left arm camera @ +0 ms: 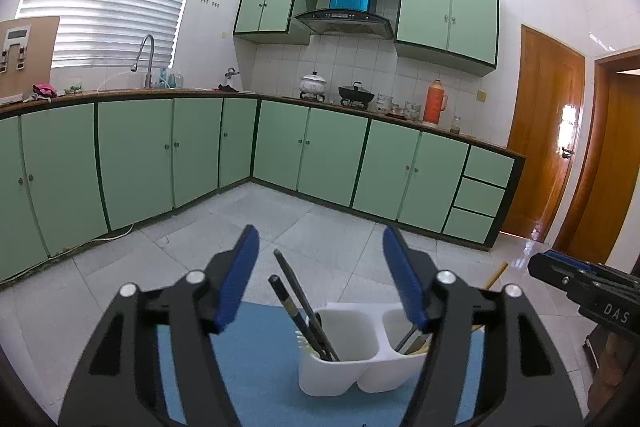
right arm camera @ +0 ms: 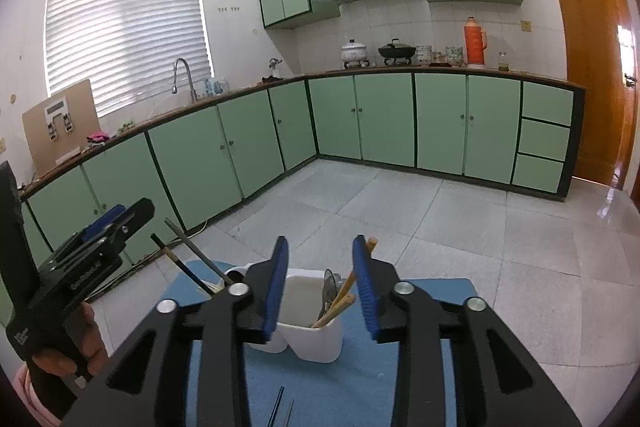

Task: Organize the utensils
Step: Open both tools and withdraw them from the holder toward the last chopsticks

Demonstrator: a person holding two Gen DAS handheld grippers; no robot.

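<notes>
The white holder (left arm camera: 352,355) stands on a blue mat (left arm camera: 256,363), just below and ahead of both tongs. The left tongs (left arm camera: 320,279) gape wide, empty, above the compartment with dark chopsticks (left arm camera: 296,299). The right tongs (right arm camera: 320,287) (also open, holding nothing) hang over the compartment with wooden chopsticks (right arm camera: 340,301).

Smooth white plastic caddy (left arm camera: 340,367), wooden chopsticks (right arm camera: 340,301), matt blue mat (left arm camera: 260,367), glossy tiled floor (right arm camera: 440,227)
</notes>
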